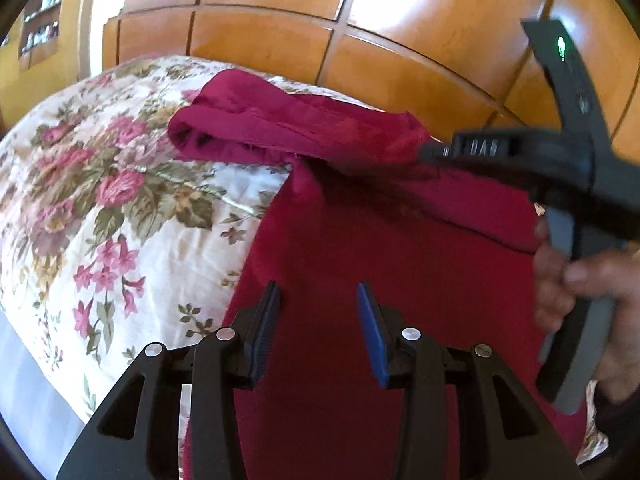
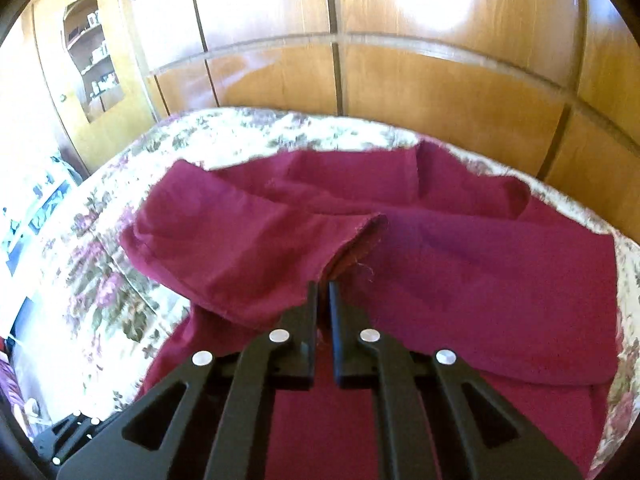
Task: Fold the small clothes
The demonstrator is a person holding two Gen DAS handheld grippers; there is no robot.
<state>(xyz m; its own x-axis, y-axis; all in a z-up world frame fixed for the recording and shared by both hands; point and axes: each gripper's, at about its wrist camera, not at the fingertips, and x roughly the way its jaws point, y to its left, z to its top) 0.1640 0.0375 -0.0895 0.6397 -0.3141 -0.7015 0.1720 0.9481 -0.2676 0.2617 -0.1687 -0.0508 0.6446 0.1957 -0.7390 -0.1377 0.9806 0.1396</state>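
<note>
a dark red woven-cotton garment lies spread on a floral quilted bedspread, ahead of and beneath both hand-held tools, with glossy wooden wardrobe panels behind. the right gripper is clamped on a raw, fraying hem of the cloth, its 2 black fingers pressed together with the fabric pinched between them, apparently so the flap can be drawn over for a fold. the left gripper hovers with its blue-padded fingers apart over the flat near part of the garment, gripping nothing, likely placed to pin or pick the cloth. to its right a person's hand grasps the other tool's grey handle. the fabric looks matte, soft, creased.
</note>
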